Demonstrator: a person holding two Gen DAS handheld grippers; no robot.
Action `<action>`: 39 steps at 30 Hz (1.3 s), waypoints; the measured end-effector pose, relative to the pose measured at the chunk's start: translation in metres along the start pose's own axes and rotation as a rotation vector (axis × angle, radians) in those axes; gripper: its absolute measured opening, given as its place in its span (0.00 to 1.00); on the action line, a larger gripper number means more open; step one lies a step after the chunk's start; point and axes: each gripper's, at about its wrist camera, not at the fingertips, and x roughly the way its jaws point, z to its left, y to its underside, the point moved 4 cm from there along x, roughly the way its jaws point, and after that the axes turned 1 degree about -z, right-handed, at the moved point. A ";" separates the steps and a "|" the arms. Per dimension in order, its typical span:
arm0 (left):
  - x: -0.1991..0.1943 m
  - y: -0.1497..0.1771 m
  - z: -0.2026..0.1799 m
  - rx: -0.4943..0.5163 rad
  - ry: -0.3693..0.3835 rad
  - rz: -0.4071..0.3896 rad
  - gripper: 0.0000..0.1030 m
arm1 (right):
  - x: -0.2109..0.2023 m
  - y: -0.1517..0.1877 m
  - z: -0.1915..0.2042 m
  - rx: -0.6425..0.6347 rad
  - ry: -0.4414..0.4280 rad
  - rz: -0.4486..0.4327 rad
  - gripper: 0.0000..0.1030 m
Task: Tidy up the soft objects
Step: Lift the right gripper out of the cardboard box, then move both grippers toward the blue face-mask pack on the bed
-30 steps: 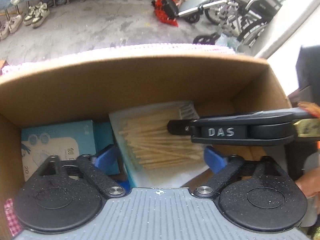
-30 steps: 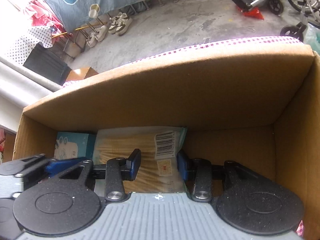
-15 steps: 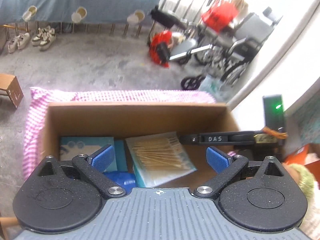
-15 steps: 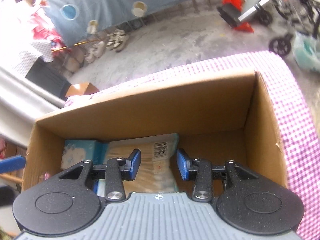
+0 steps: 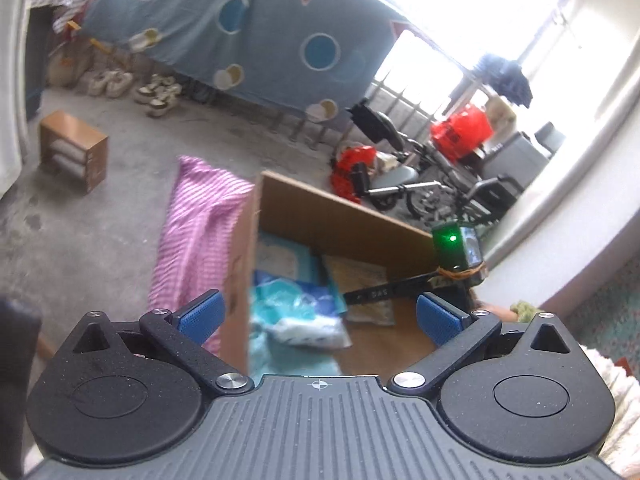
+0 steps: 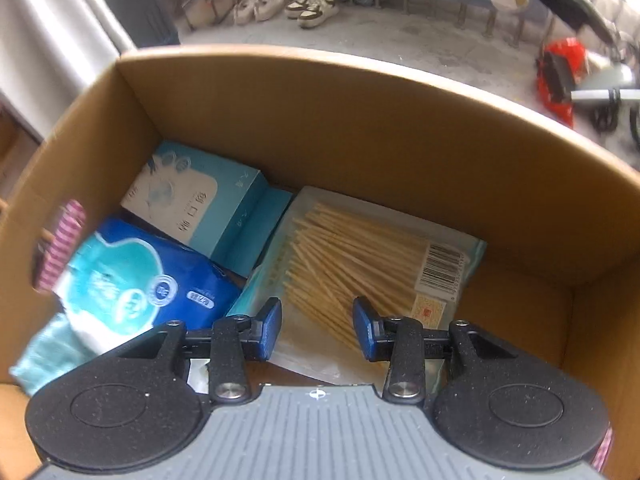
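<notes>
A cardboard box (image 6: 360, 128) stands open on a surface draped with a pink checked cloth (image 5: 196, 232), and the soft goods lie inside on its floor. In the right wrist view, the right tool (image 6: 317, 326) points steeply down into the box with its blue pads partly apart and nothing between them; it hangs just above the near edge of a flat clear packet of cotton swabs (image 6: 360, 264), which lies in the middle of the box floor with a barcode label at its right end. To the left of that packet, a light blue tissue box (image 6: 200, 208) sits against the far left corner, and a blue and teal soft pack of wipes (image 6: 132, 280) lies nearer, tilted against the left wall and touching the tissue box. The right part of the box floor is bare cardboard. In the left wrist view, the left tool (image 5: 318, 316) is above the near left corner of the box, its pads spread wide and empty, straddling the left wall. The same view shows the right tool reaching in from the right over the swab packet. Beyond lie a concrete floor (image 5: 100, 208), a hanging blue sheet (image 5: 240, 32), shoes (image 5: 156, 92) and a wheelchair (image 5: 420, 176).
</notes>
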 end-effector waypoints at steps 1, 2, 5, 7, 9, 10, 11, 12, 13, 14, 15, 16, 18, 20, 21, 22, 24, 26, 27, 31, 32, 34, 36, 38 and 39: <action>-0.004 0.004 0.007 -0.012 -0.012 -0.005 0.99 | 0.002 0.000 0.005 -0.030 0.018 -0.001 0.41; -0.009 0.008 0.015 -0.026 -0.024 -0.011 0.99 | 0.003 0.000 0.009 -0.057 0.038 -0.003 0.41; -0.021 0.024 0.035 -0.072 -0.048 -0.020 0.99 | 0.010 0.006 0.022 -0.147 0.105 -0.015 0.41; -0.026 0.031 0.045 -0.103 -0.053 -0.021 0.99 | 0.014 0.007 0.029 -0.199 0.150 -0.031 0.40; -0.033 0.037 0.052 -0.121 -0.046 -0.029 0.99 | 0.014 0.008 0.031 -0.207 0.162 -0.039 0.40; -0.035 0.040 0.053 -0.127 -0.047 -0.032 0.99 | 0.012 0.007 0.028 -0.193 0.154 -0.041 0.40; -0.038 0.042 0.055 -0.126 -0.051 -0.039 0.99 | 0.010 0.007 0.025 -0.171 0.138 -0.046 0.40; -0.041 0.045 0.056 -0.121 -0.057 -0.048 0.99 | 0.007 0.006 0.022 -0.146 0.121 -0.052 0.40; -0.043 0.046 0.057 -0.118 -0.063 -0.053 0.99 | 0.002 0.005 0.018 -0.119 0.108 -0.065 0.40; -0.046 0.049 0.058 -0.114 -0.068 -0.056 0.99 | -0.005 0.004 0.014 -0.092 0.097 -0.086 0.40; -0.047 0.051 0.058 -0.111 -0.069 -0.058 0.99 | -0.014 0.002 0.011 -0.066 0.085 -0.108 0.40; -0.049 0.052 0.058 -0.111 -0.066 -0.058 0.99 | -0.025 0.002 0.008 -0.042 0.068 -0.134 0.40; -0.053 0.057 0.059 -0.111 -0.053 -0.057 0.99 | -0.051 0.004 0.004 0.003 0.029 -0.186 0.40; -0.055 0.061 0.058 -0.107 -0.040 -0.056 0.99 | -0.081 0.010 0.003 0.026 -0.001 -0.241 0.40; -0.056 0.064 0.059 -0.104 -0.035 -0.051 0.99 | -0.096 0.015 0.004 0.038 -0.018 -0.270 0.40; -0.056 0.066 0.058 -0.098 -0.032 -0.043 0.99 | -0.113 0.021 0.006 0.050 -0.040 -0.296 0.41; -0.055 0.072 0.056 -0.086 -0.029 -0.027 0.99 | -0.145 0.034 0.009 0.075 -0.084 -0.343 0.43; -0.054 0.080 0.054 -0.077 -0.023 -0.009 0.99 | -0.176 0.051 0.014 0.101 -0.125 -0.383 0.52; -0.053 0.083 0.052 -0.071 -0.018 0.006 0.99 | -0.191 0.060 0.016 0.109 -0.144 -0.406 0.54; -0.047 0.105 0.046 -0.053 0.001 0.070 0.99 | -0.231 0.102 0.035 0.131 -0.201 -0.454 0.63; -0.045 0.110 0.045 -0.046 0.003 0.086 0.99 | -0.237 0.112 0.041 0.135 -0.215 -0.455 0.63; -0.041 0.123 0.042 -0.027 -0.004 0.112 0.99 | -0.242 0.134 0.056 0.152 -0.249 -0.447 0.63; -0.037 0.134 0.041 -0.009 -0.019 0.135 0.99 | -0.244 0.158 0.073 0.171 -0.294 -0.440 0.63; -0.034 0.143 0.041 0.006 -0.034 0.155 0.99 | -0.238 0.180 0.087 0.194 -0.343 -0.429 0.63; -0.033 0.147 0.041 0.008 -0.038 0.164 0.99 | -0.233 0.190 0.094 0.208 -0.362 -0.421 0.63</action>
